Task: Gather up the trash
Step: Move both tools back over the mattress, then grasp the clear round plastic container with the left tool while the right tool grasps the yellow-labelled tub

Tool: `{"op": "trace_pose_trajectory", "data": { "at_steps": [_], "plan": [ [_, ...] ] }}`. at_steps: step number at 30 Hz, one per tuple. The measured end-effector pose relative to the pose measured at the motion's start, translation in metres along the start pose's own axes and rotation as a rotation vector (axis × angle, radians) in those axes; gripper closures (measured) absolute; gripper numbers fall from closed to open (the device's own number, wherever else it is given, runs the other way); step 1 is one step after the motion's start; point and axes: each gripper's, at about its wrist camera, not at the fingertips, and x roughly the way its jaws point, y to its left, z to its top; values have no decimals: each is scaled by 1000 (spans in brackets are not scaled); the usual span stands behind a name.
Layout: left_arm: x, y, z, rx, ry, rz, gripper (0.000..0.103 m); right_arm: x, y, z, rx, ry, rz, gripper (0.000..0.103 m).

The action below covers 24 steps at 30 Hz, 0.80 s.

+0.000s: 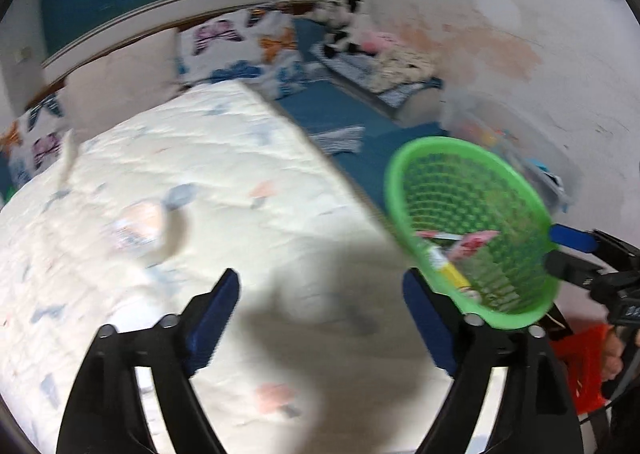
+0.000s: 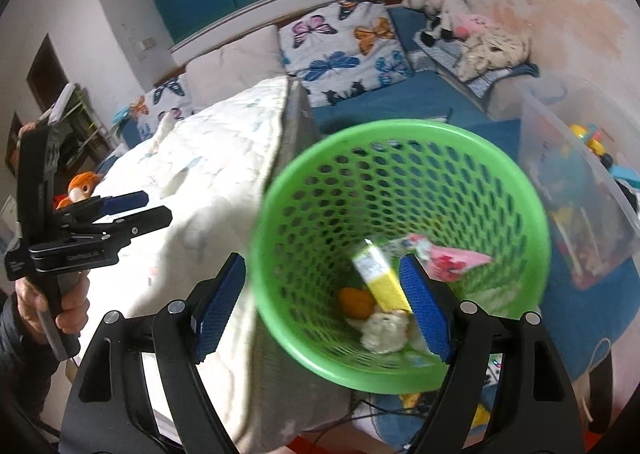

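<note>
Green basket [image 2: 400, 254], seemingly gripped by right claw [image 2: 324, 306].

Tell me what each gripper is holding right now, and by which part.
The right gripper holds the green basket by its rim, one of its jaws inside and one outside. The left gripper is open and holds nothing.
</note>
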Motion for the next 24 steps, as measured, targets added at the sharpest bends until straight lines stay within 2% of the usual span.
{"op": "trace_pose_trajectory", "data": {
  "at_steps": [3,6,11,15,24],
  "plan": [
    [-6,33,-8,-39,-6,52,9,6,14,6,-23,3,22,21],
    [-7,64,-19,-62,-3,108,7,13,26,12,-46,9,36,21],
    [5,105,-39,-103,63,142,7,25,43,18,-73,25,67,21],
    [16,119,-47,-105,96,136,7,37,61,21,-97,45,88,20],
    [29,125,-49,-119,98,86,7,62,96,33,-165,79,126,20]
  ]
}}
